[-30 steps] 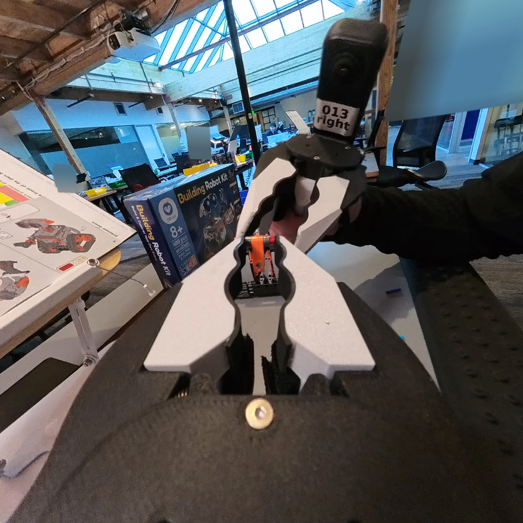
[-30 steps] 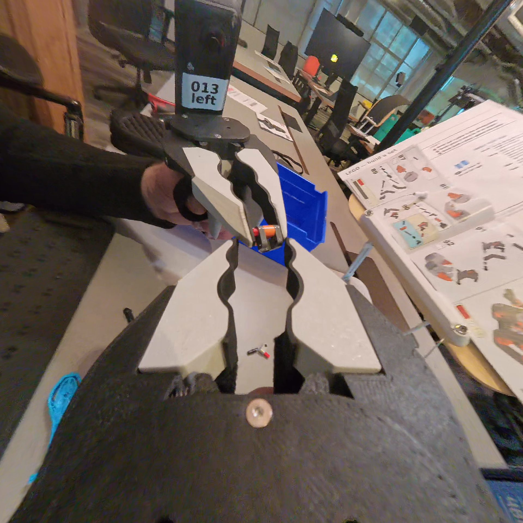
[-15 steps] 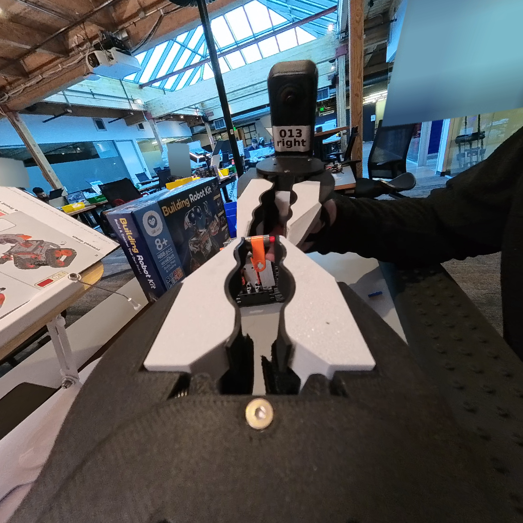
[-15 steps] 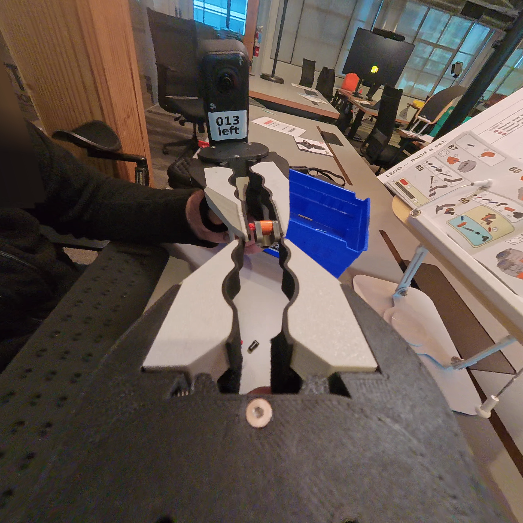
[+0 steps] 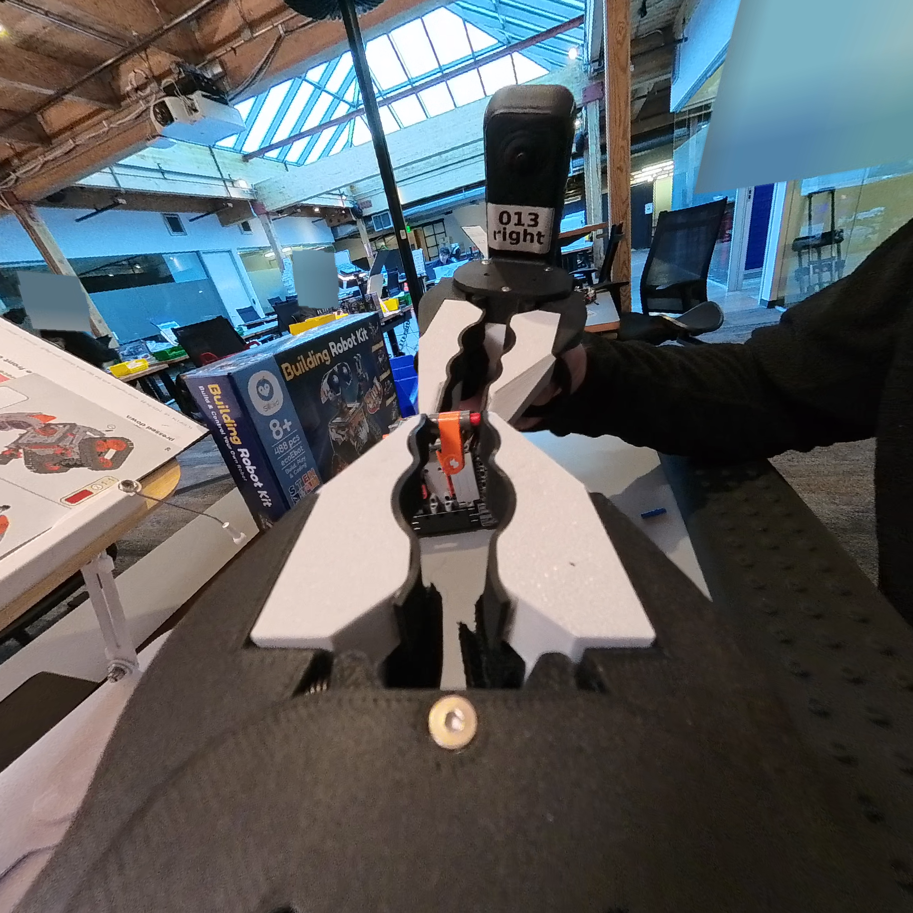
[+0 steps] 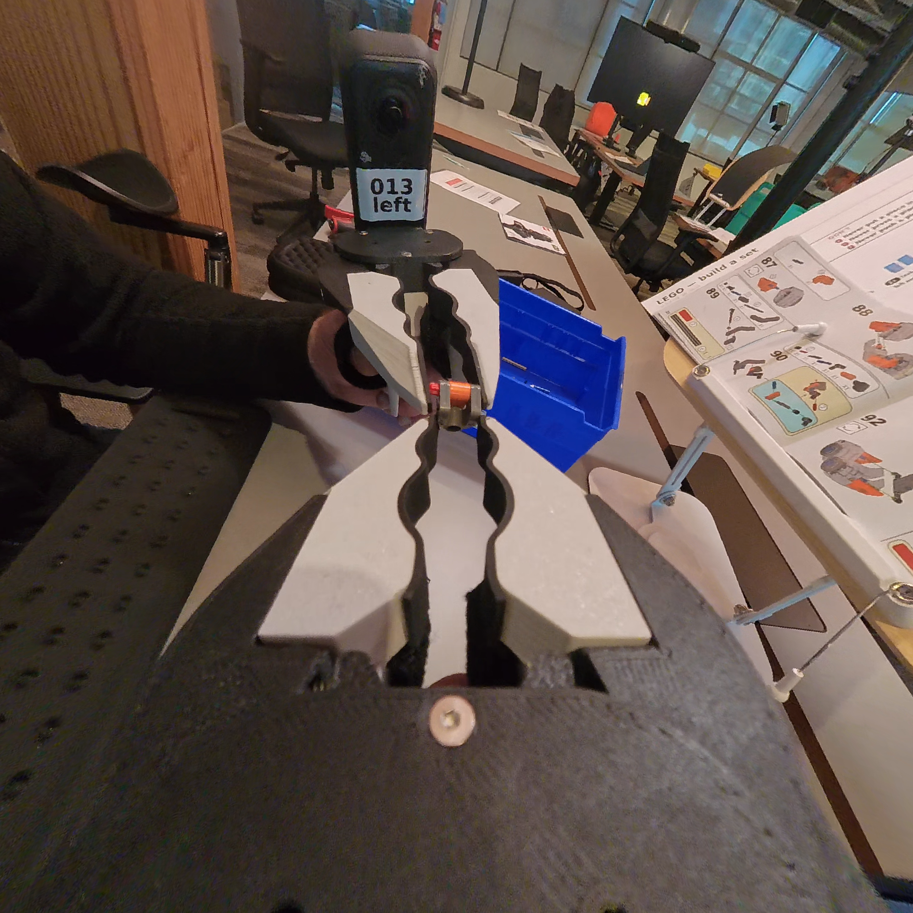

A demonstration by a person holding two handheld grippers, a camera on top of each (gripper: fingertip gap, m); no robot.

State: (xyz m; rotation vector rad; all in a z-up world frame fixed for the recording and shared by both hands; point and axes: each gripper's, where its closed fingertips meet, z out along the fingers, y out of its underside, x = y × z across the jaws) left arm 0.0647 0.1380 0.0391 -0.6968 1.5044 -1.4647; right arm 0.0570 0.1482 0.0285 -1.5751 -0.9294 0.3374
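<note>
The left claw (image 5: 454, 425) pinches a small brick assembly (image 5: 452, 474) (orange beam, grey and black parts) between its white fingers (image 5: 365, 533). The right claw (image 6: 457, 425) faces it tip to tip, its fingertips nearly meeting the assembly's orange-and-grey end (image 6: 457, 397) with a narrow gap between them; I cannot tell whether they touch it. Each claw is gripped by a hand (image 6: 346, 370) in a black sleeve. Behind, on the grey desk (image 6: 543, 237), sit a blue bin (image 6: 553, 375) and a dark blue kit box (image 5: 296, 420). An instruction booklet (image 6: 800, 375) rests tilted on a stand beside them.
</note>
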